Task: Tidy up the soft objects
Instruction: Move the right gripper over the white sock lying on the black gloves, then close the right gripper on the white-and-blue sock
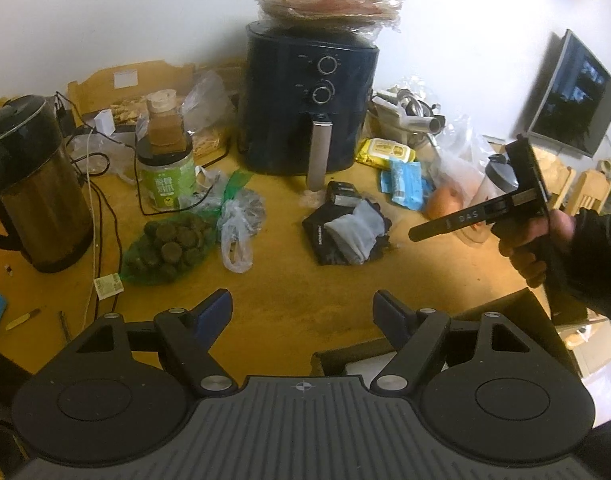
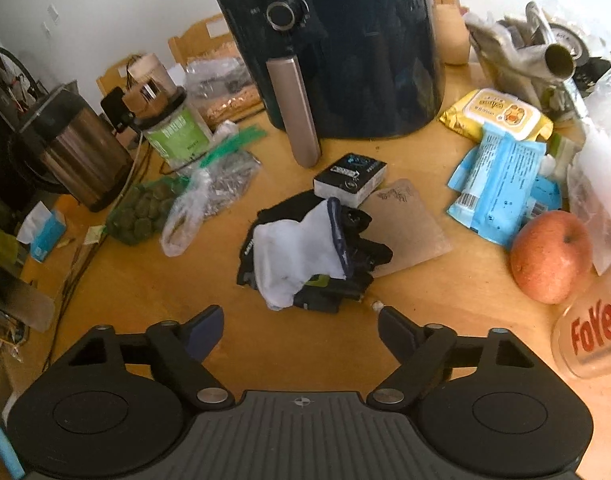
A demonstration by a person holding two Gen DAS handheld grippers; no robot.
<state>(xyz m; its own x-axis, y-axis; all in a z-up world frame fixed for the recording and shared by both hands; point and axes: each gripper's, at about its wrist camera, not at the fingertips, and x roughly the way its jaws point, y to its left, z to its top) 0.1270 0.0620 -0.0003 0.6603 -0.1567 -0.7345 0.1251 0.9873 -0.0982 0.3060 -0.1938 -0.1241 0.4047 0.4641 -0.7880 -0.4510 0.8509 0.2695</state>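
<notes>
Right wrist view, right hand-held gripper [image 2: 299, 326] spread, empty, near what looks like a sock pile [image 2: 309, 250], wooden table [image 2: 445, 300]

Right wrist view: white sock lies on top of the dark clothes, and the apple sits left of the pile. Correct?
Not quite. The white sock does lie on the dark clothes, but the apple sits right of the pile, as the right wrist view shows.

white sock [image 2: 293, 256] on black clothes [image 2: 357, 240].

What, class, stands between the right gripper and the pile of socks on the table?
Nothing visible. The right gripper is open above bare table, with the pile of socks straight ahead. The small box sits at the far side of the pile.
</notes>
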